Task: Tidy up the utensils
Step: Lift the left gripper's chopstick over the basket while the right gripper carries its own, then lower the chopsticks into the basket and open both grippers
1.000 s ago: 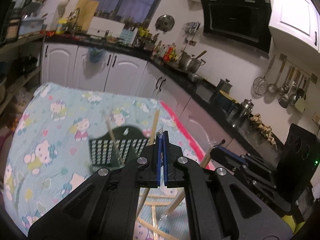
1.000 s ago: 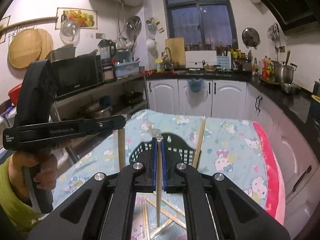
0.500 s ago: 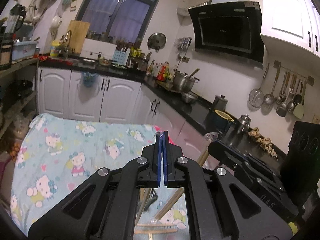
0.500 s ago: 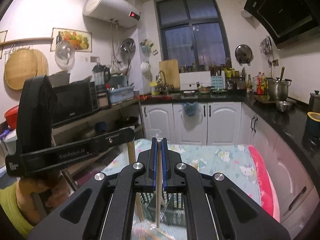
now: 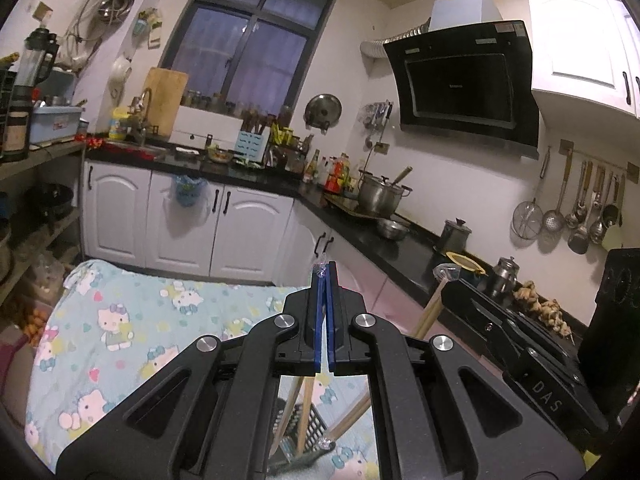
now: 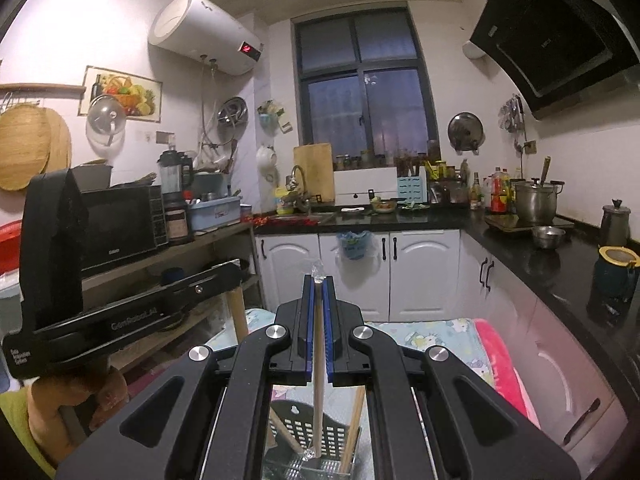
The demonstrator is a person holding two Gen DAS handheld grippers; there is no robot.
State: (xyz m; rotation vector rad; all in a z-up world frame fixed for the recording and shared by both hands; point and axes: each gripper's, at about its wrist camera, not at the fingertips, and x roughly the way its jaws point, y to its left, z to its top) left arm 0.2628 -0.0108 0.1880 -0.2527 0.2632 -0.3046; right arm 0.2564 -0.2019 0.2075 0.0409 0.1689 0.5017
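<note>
Pinching a single wooden chopstick point(image 6: 318, 364) between its blue pads, the right hand-held gripper point(image 6: 319, 280) sits in the centre of its own view, jaws clamped on the stick, which runs down through the lower middle of the frame with its lower end inside a dark perforated utensil basket point(image 6: 320, 444) at the bottom edge. Two more chopsticks point(image 6: 354, 424) lean in that basket, one on each side of the held one. The left hand-held gripper point(image 5: 325, 276), centred in its own view, has its blue pads pressed together; a bit of clear wrapper pokes out at the tips, but I can't tell whether anything solid is between them. In the lower middle of the left view the same basket point(image 5: 308, 436) shows below the jaws with chopsticks standing in it. It rests on a worktop covered with a pale blue cartoon-cat cloth point(image 5: 120, 332), lower left. A black range hood point(image 5: 460, 84) hangs at upper right.
</note>
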